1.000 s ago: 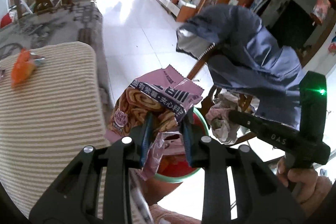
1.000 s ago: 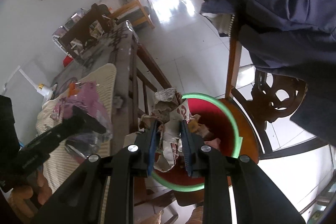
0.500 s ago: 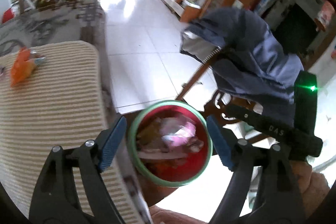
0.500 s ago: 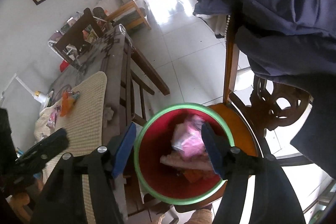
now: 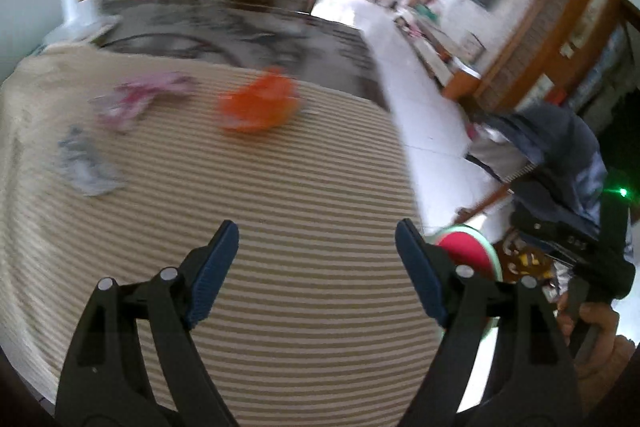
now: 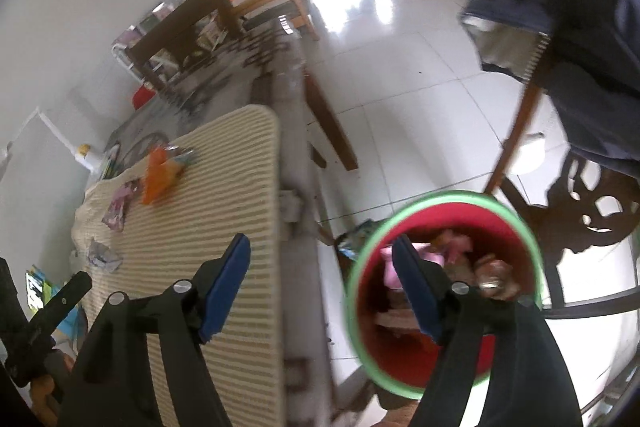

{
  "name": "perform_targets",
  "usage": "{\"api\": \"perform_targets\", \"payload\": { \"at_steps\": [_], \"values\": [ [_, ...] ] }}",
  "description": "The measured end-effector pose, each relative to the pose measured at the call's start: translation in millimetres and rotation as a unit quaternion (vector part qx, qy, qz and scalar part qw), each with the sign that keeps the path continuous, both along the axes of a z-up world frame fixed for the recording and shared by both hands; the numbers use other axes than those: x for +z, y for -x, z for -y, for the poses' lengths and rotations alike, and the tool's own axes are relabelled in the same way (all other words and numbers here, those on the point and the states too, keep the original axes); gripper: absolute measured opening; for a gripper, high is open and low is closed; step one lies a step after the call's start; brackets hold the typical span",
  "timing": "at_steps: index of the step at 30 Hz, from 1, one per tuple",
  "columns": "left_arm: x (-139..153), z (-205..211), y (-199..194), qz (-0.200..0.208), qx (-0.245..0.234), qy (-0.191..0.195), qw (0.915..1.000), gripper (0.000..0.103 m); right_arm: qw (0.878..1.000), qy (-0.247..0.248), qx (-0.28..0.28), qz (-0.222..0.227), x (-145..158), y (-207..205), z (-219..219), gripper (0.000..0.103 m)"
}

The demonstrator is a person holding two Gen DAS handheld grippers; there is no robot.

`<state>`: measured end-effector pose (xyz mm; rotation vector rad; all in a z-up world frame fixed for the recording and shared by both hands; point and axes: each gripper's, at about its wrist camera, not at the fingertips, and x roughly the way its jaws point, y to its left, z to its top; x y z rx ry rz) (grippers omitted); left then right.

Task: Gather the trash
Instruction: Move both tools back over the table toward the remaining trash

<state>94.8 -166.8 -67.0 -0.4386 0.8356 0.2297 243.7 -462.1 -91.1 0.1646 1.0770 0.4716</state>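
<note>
Wide view of the striped mat (image 5: 304, 227) first, spread across the near end of the table and filling most of the left wrist picture, with the patterned grey tablecloth (image 5: 248, 27) running on beyond it to the far side. Off the table's right edge stands the red bin with its green rim (image 6: 444, 291), on the seat of a carved wooden chair (image 6: 592, 203) draped in a dark blue jacket (image 6: 568, 7), and there is pink and brown rubbish lying in it already. Now the left gripper (image 5: 316, 267) hangs over bare mat, jaws just swung wide apart, nothing between them. The right gripper (image 6: 320, 283) has just been opening too, and it is empty, straddling the gap between the table edge and the bin. So the drop looks done and the hands seem to be heading for the next pick. What's left? Three pieces on the far left part of the mat: an orange wrapper (image 5: 260, 107), the biggest, near the mat's far edge; a pink wrapper (image 5: 136, 99) to its left; and a crumpled grey scrap (image 5: 84, 167) nearer and further left still. The view here is smeared, so print and exact shape are lost. Next move, I'd say: reach forward, drop the jaws around the orange wrapper and close on the foil without snagging the mat.
</note>
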Motion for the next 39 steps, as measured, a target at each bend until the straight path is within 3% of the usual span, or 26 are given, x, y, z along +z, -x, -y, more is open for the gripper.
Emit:
{"api": "perform_targets", "payload": {
  "at_steps": [7, 11, 16, 19, 22, 25, 39],
  "values": [
    [-24.3, -121.3, 41.9, -0.037, 0.058, 0.007, 0.9976, 0.078, 1.000, 0.021, 0.017, -0.017, -8.3, 43.9, -101.1, 0.072],
    [-37.1, -167.0, 48.0, -0.051, 0.070, 0.017, 0.9961, 0.078, 0.999, 0.032, 0.025, -0.014, -8.0, 66.1, -131.0, 0.072],
    [-57.4, -203.8, 26.9, -0.075, 0.066, 0.035, 0.9944, 0.078, 0.999, 0.028, 0.002, -0.021, -10.4, 80.0, -144.2, 0.073],
    [-69.5, -215.5, 11.5, -0.086, 0.056, 0.058, 0.9930, 0.076, 0.999, 0.030, -0.011, -0.028, -12.8, 87.0, -149.2, 0.073],
    [-74.0, -218.3, 5.3, -0.095, 0.042, 0.063, 0.9926, 0.050, 0.999, 0.032, -0.019, -0.033, -14.6, 89.4, -154.4, 0.073],
    [-70.7, -223.4, 10.8, -0.087, 0.030, 0.067, 0.9935, 0.039, 0.999, 0.030, -0.018, -0.038, -15.6, 88.6, -164.1, 0.073],
    [3.4, -213.1, 47.8, -0.014, 0.006, -0.025, 0.9996, 0.039, 0.997, 0.049, 0.052, -0.043, -23.7, 84.2, -233.7, 0.073]
  ]
}}
